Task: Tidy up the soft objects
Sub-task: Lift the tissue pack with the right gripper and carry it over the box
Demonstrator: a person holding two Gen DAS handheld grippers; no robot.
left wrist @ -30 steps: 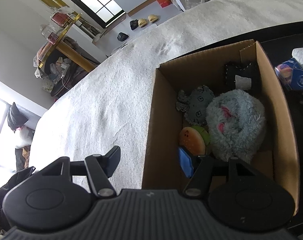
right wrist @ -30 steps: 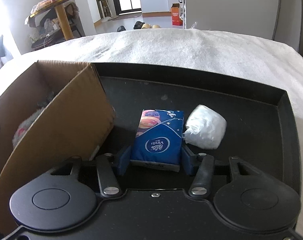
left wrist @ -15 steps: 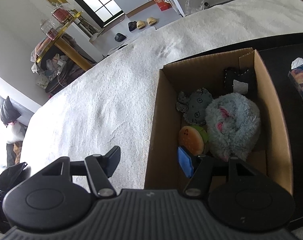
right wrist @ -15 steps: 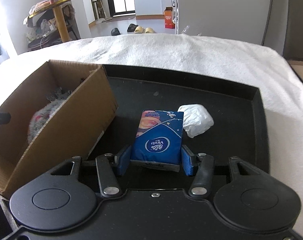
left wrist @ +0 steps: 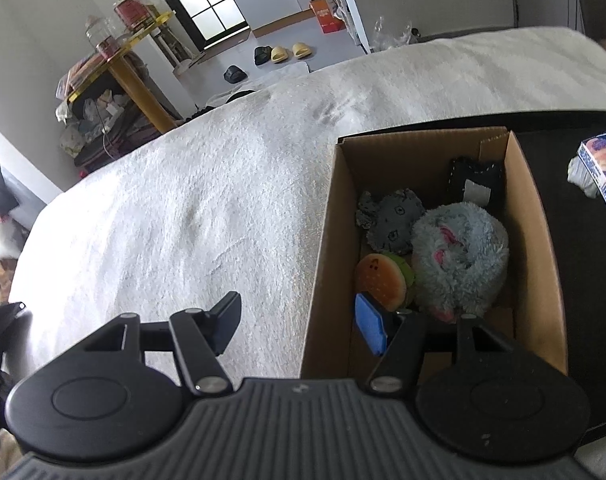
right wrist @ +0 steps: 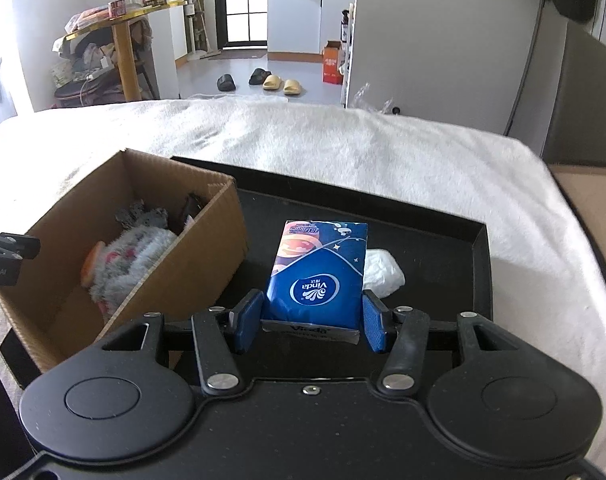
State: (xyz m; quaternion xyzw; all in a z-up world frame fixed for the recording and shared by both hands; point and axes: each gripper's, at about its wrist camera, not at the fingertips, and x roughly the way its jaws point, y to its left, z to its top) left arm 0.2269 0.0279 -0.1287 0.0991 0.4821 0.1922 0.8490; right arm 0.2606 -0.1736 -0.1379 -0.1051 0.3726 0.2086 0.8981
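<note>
You're in a lived-in home, slippers (right wrist: 279, 83) on the grey floor, a cluttered gold-topped side table (right wrist: 123, 40), white kitchen cabinets (right wrist: 309, 20) beyond, a fleecy white blanket (left wrist: 207, 208) underneath.

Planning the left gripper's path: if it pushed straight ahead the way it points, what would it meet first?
Probably the box's near-left wall: the open left gripper straddles it, one finger over the blanket, the other inside by the burger plush. Depth is unclear.

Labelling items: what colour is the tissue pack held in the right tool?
Dark blue tissue pack with a white oval logo; clearest in the right wrist view.
</note>
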